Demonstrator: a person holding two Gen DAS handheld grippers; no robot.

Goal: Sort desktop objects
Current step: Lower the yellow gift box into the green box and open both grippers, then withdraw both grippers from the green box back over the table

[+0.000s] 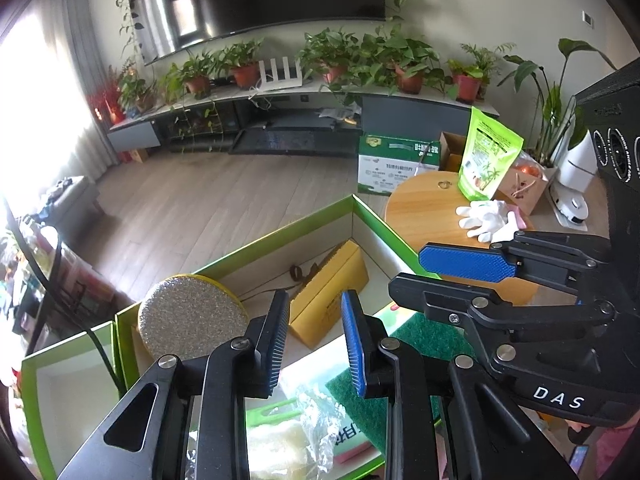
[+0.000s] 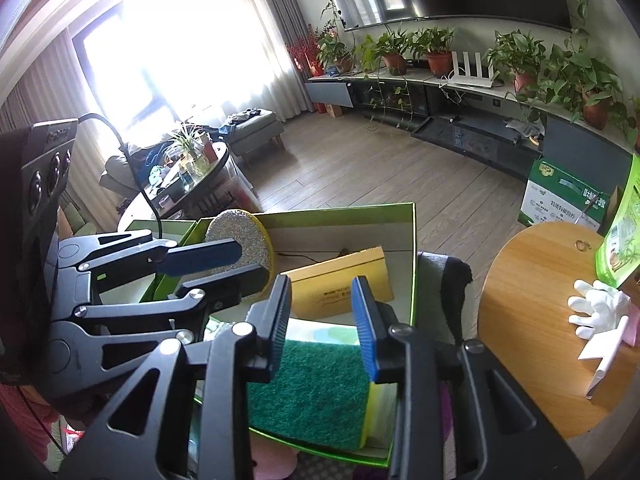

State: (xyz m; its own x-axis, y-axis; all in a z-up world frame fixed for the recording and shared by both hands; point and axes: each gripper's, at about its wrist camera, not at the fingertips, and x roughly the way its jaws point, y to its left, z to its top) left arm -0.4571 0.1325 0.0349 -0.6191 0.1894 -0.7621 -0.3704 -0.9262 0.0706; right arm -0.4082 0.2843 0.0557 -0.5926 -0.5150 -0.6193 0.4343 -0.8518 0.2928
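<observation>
my right gripper (image 2: 322, 316) hangs over the green scouring sponge (image 2: 312, 392) in the green-rimmed box (image 2: 412, 264), jaws narrowed but gripping nothing. my left gripper (image 1: 316, 336) is pinched to its narrowest, empty, above a crinkly wrapped pack (image 1: 288, 436). the sponge looks light, soft and compressible; i would pinch its long edges.

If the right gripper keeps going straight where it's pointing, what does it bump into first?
Most likely the green scrub sponge: it lies just below and ahead of the right gripper, inside the green-edged box. The yellow box sits farther on. Depth is hard to judge here.
</observation>
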